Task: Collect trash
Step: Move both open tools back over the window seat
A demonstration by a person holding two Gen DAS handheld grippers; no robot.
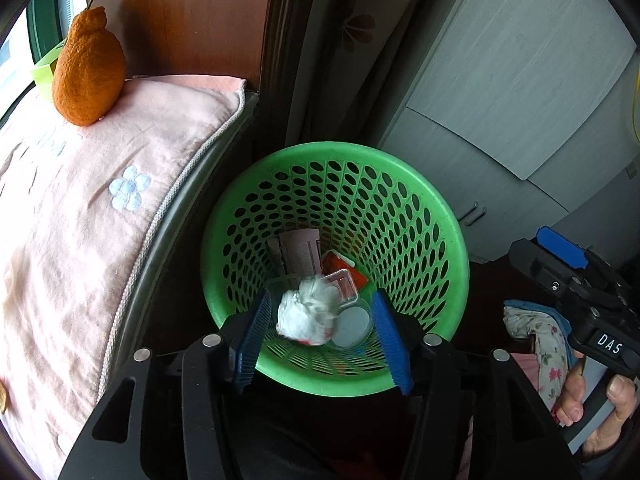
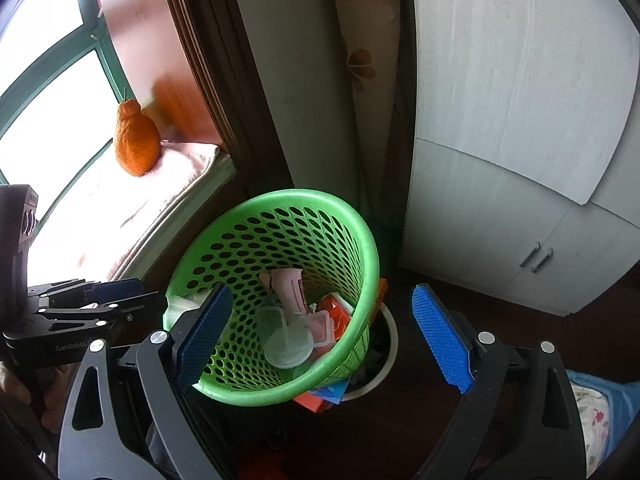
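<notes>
A green perforated trash basket stands on the floor; it also shows in the right wrist view. Inside lie a pink wrapper, a red packet, clear plastic lids and a crumpled white tissue. My left gripper hangs over the basket's near rim with its jaws apart; the tissue sits between the blue pads, blurred, with small gaps on each side. My right gripper is open wide and empty above the basket. It shows at the right of the left wrist view.
A pink cushion with an orange fruit lies on the window ledge to the left. A grey cabinet stands at the right, a curtain behind the basket. A white pot and packets sit beside the basket.
</notes>
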